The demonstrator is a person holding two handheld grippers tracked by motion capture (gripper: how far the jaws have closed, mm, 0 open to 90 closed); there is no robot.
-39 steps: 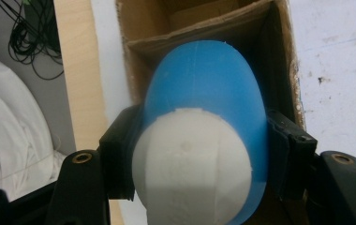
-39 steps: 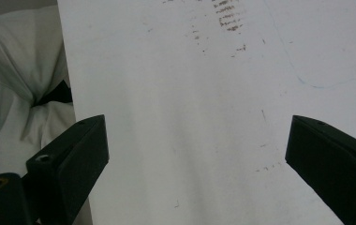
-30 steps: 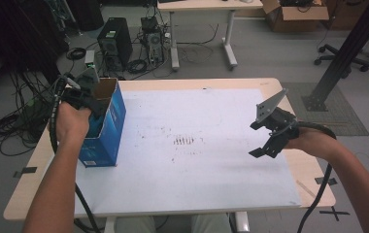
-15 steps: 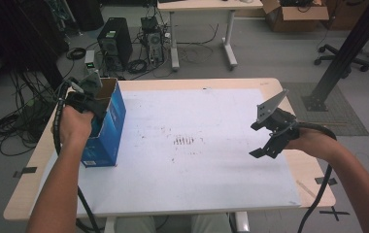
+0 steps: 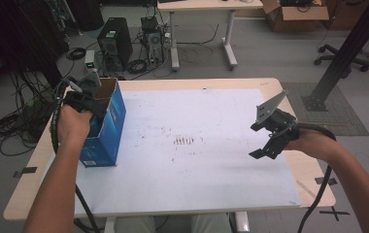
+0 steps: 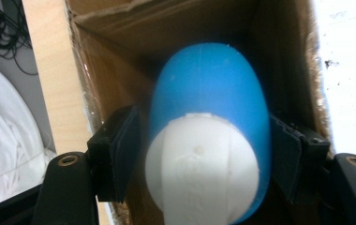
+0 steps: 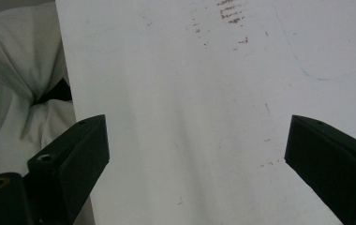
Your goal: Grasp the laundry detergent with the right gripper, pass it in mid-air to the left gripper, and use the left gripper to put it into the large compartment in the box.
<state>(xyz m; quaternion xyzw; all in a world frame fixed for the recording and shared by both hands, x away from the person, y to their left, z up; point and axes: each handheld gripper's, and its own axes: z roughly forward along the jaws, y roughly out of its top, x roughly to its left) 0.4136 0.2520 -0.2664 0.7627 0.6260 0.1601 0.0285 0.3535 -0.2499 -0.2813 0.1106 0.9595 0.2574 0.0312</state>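
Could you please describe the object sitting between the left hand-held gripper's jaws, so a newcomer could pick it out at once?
Start at the open blue cardboard box standing at the left edge of the white-topped table. The left hand-held gripper reaches into its brown interior, and between its jaws sits a smooth, egg-shaped blue plastic object with a rounded white end. It is the one glossy, curved thing among flat cardboard walls.

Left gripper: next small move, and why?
Probably close and lift. The left gripper, over the open cardboard box, has just been opening; its pads flank the blue-and-white object with a small gap on the left. The right gripper hangs open over the white sheet.
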